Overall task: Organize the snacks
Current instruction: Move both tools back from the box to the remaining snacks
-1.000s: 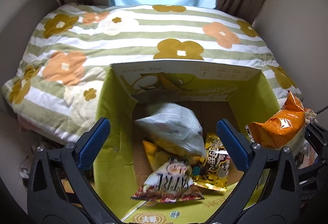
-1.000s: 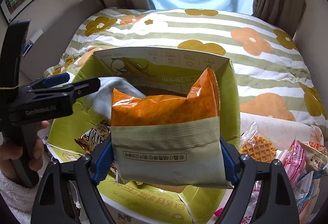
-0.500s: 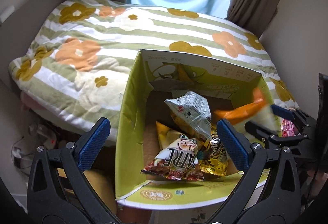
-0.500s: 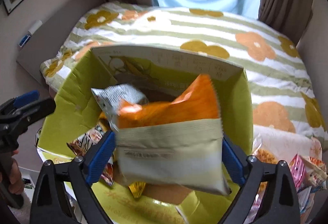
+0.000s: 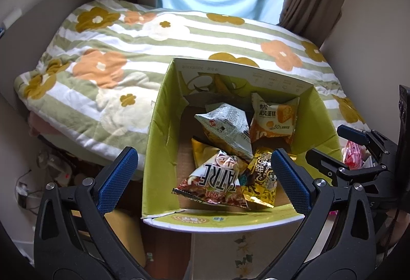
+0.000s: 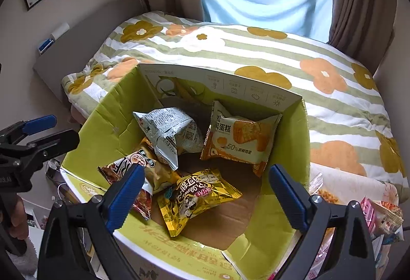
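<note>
In the left wrist view, the left gripper fills the bottom of the frame with its jaws spread wide and nothing between the pads. The green cardboard box stands open in the centre, its near rim just above the left gripper. Inside, the orange cake packet leans in the upper right part of the box, beyond the fingertips. The grey printed packet lies just to its left, touching it. Lower down, the red-and-white snack bag and the gold packet lie between the two blue pads in the picture. The right gripper shows at the right edge, beside the box. The floral quilt spreads across the upper left.

In the right wrist view, the right gripper sits at the bottom, jaws wide apart and empty. The orange cake packet rests in the box, above and between the pads, clear of both. The grey printed packet lies to its left; the gold packet lies low between the pads. The left gripper shows at the left edge, outside the box, its jaws also apart. More loose snacks lie at the lower right edge.
</note>
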